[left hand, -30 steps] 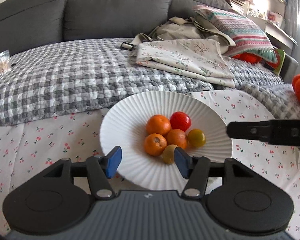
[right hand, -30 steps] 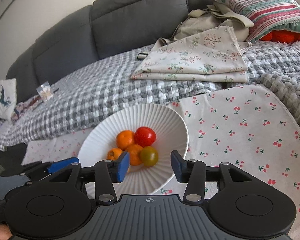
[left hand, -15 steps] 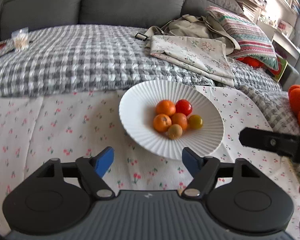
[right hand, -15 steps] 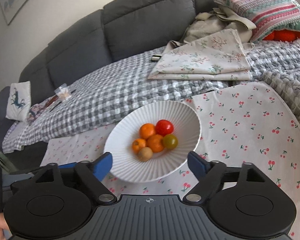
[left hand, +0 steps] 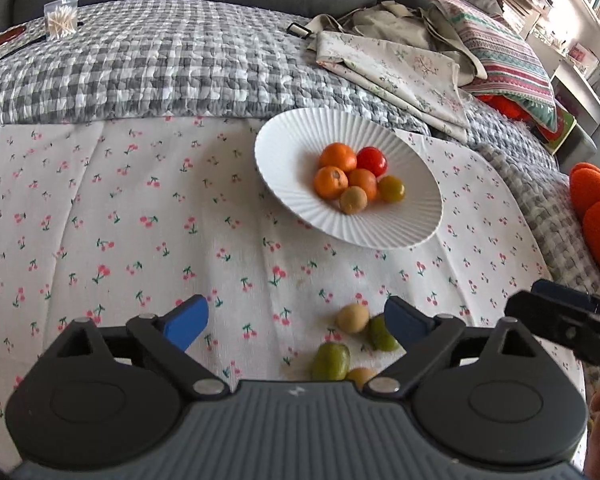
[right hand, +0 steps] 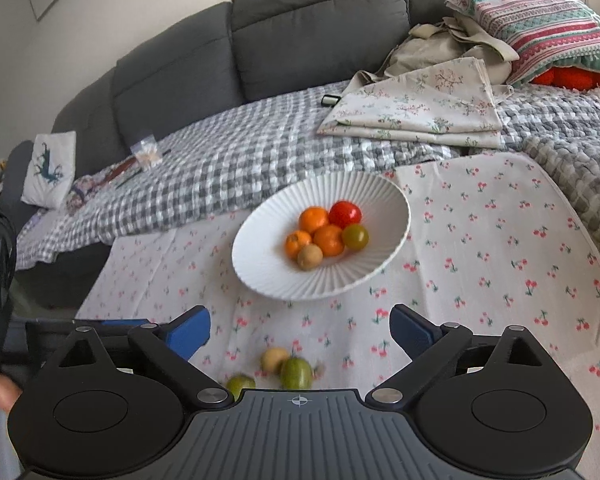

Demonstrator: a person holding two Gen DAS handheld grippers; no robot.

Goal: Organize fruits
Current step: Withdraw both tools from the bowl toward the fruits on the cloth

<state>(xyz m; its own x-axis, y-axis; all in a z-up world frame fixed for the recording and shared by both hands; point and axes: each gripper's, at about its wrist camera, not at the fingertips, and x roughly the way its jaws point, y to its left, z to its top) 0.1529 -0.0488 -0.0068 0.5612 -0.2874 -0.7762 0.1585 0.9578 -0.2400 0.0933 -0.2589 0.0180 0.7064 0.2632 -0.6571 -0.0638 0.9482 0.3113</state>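
A white ribbed plate (left hand: 288, 148) (right hand: 260, 248) on the cherry-print cloth holds several fruits: oranges (left hand: 331, 182) (right hand: 313, 219), a red tomato (left hand: 371, 161) (right hand: 345, 213), a green-yellow tomato (left hand: 391, 189) (right hand: 355, 236) and a tan fruit (left hand: 353, 199) (right hand: 310, 257). Near the cloth's front lie loose fruits: a tan one (left hand: 352, 318) (right hand: 274, 359) and green ones (left hand: 331, 361) (right hand: 296, 372). My left gripper (left hand: 296, 322) hangs over the loose fruits, its jaws opening with nothing gripped. My right gripper (right hand: 300, 330) is likewise opening and empty, back from the plate.
A grey checked quilt (left hand: 160, 64) covers the sofa behind the cloth, with folded floral fabric (left hand: 400, 68) and a striped pillow (right hand: 540, 20) on it. A bag of cotton swabs (left hand: 61, 20) lies far left. Orange plush (left hand: 596, 208) sits right.
Both grippers pulled back from the plate and opened wide. The plate now looks smaller and farther off, and the loose fruits at the cloth's front came into view.
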